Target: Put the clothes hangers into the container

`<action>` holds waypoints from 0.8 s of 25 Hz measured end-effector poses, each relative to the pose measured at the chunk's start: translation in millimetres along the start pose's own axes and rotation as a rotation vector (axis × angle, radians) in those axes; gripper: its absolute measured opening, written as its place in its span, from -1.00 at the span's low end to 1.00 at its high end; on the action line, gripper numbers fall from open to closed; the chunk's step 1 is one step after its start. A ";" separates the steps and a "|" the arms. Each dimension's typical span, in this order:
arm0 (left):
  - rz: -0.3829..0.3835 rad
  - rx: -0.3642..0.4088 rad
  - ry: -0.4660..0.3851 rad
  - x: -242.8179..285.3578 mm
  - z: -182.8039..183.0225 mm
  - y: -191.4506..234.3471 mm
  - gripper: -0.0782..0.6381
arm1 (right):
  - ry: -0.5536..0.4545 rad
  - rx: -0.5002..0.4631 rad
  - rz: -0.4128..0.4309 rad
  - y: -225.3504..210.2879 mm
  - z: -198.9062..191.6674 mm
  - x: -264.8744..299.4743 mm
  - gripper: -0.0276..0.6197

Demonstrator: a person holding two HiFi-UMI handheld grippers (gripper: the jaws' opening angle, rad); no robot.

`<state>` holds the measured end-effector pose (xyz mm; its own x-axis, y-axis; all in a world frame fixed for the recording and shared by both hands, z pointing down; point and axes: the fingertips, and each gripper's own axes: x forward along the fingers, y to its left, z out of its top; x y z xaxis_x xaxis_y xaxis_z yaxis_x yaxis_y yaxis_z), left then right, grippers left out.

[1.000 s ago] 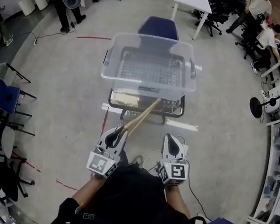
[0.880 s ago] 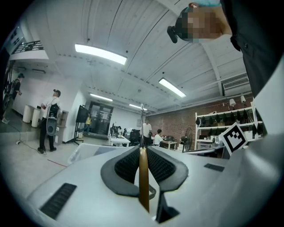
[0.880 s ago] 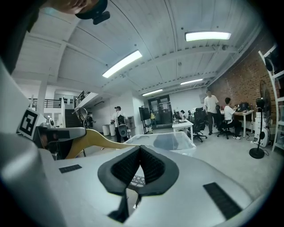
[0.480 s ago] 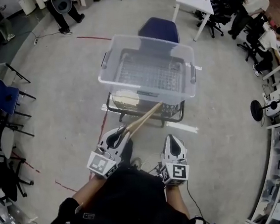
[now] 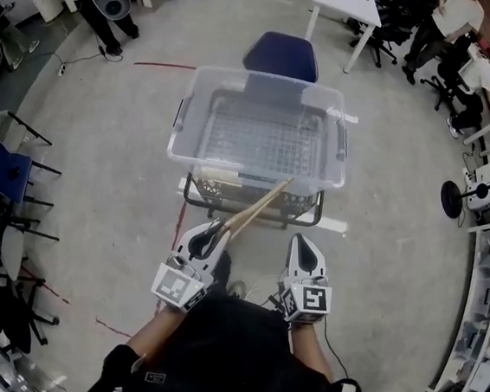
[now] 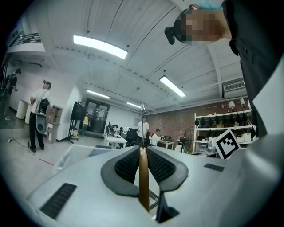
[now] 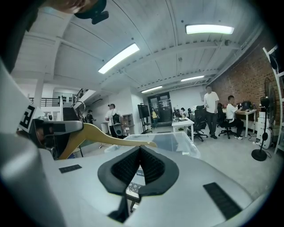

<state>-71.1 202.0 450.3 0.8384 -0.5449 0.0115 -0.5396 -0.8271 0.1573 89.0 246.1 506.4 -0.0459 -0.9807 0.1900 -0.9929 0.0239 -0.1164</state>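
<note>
one hanger (image 5: pixel 255 207), pinched by left hand-held gripper (image 5: pixel 216 230), not yet in container (image 5: pixel 260 170); right hand-held gripper (image 5: pixel 299 241) pressed together, empty.

Left gripper (image 5: pixel 215 234) clamps the hanger (image 5: pixel 257 208); right gripper (image 5: pixel 300 242) closed, empty.

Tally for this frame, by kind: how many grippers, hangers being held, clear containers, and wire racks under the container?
Grippers: 2, the left gripper and the right gripper
Wooden hanger, clamped in the left gripper: 1
Clear container: 1
Wire rack beneath the container: 1
Total: 5
</note>
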 end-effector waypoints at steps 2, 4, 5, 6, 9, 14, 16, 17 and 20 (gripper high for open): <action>-0.008 -0.010 0.000 8.8 1.0 9.4 -0.58 | 0.003 0.001 -0.008 -2.3 1.2 11.2 -0.88; -0.014 -0.023 0.000 19.0 2.0 20.1 -0.58 | 0.008 0.001 -0.016 -5.9 2.5 23.4 -0.88; -0.015 -0.028 0.001 25.5 3.0 26.0 -0.58 | 0.012 0.001 -0.020 -8.4 3.8 30.4 -0.88; -0.017 -0.033 0.003 32.4 4.3 31.9 -0.58 | 0.017 0.003 -0.024 -10.9 5.7 37.2 -0.88; -0.030 -0.045 0.007 49.9 8.9 49.9 -0.58 | 0.030 -0.001 -0.035 -14.8 11.2 57.1 -0.87; -0.065 -0.055 0.011 75.2 18.7 85.3 -0.58 | 0.035 -0.008 -0.065 -15.4 23.8 99.1 -0.88; -0.082 -0.047 0.015 87.7 22.0 100.4 -0.58 | 0.028 -0.004 -0.082 -15.6 30.5 116.5 -0.88; -0.091 -0.045 0.019 93.2 22.5 107.8 -0.58 | 0.028 -0.005 -0.090 -15.2 32.6 124.8 -0.87; -0.118 -0.053 0.030 104.8 23.8 130.8 -0.58 | 0.030 -0.011 -0.108 -9.9 35.9 148.4 -0.88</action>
<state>-55.6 33.4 448.6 0.8982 -0.4392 0.0191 -0.4330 -0.8762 0.2117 95.9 93.4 500.8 0.0581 -0.9714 0.2301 -0.9934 -0.0791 -0.0831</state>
